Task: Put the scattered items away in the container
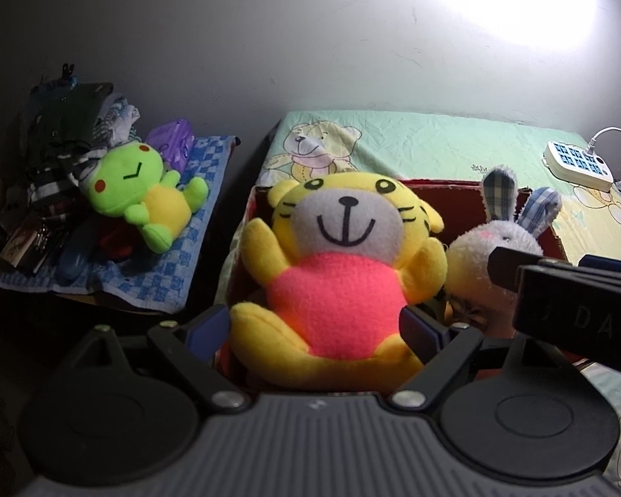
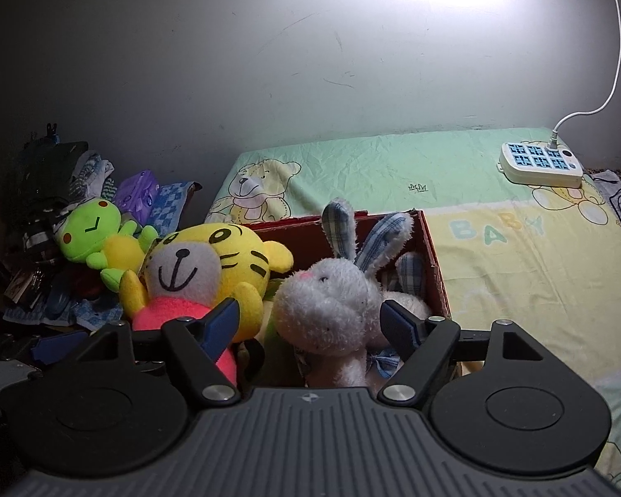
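A yellow tiger plush (image 1: 335, 256) with a pink belly sits upright at the left end of the red box (image 1: 455, 199). My left gripper (image 1: 316, 325) stands open around its body, fingers apart from its sides. A white rabbit plush (image 2: 331, 302) with checked ears sits beside it in the red box (image 2: 432, 261). My right gripper (image 2: 310, 323) stands open around the rabbit's head. The tiger also shows in the right wrist view (image 2: 207, 269), and the rabbit in the left wrist view (image 1: 488, 248).
The box rests on a bed with a green teddy-print sheet (image 2: 455, 174). A white power strip (image 2: 540, 163) lies at the far right. A green frog plush (image 1: 140, 194) lies on a blue checked towel (image 1: 186, 256) to the left, by piled clothes (image 1: 70, 132).
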Demonstrator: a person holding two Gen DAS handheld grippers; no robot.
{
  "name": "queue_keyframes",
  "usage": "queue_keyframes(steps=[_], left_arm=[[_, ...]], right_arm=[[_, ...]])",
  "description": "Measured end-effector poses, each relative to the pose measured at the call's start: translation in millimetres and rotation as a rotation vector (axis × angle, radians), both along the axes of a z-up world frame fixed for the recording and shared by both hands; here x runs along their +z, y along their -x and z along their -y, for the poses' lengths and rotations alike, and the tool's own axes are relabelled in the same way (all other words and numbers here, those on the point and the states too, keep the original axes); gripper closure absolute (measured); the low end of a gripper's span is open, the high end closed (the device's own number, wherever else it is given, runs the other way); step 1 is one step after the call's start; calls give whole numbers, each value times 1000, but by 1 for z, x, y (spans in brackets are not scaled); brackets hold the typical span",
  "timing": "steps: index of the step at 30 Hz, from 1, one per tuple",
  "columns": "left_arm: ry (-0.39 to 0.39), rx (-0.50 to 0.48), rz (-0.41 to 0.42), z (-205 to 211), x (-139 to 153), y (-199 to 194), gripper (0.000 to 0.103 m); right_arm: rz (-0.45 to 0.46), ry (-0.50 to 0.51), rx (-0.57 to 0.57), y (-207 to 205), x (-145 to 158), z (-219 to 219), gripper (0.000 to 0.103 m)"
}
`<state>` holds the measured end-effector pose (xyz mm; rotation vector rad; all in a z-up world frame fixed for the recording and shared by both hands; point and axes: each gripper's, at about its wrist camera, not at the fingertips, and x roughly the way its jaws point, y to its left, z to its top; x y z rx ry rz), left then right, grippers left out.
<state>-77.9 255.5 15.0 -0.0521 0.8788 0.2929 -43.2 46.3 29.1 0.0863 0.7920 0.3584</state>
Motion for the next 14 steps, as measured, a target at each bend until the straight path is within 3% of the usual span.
queue_keyframes(steps=[14], left_arm=[[6, 4, 30, -10, -2, -9, 15]], right_arm=[[6, 16, -74, -7, -2, -2, 29]])
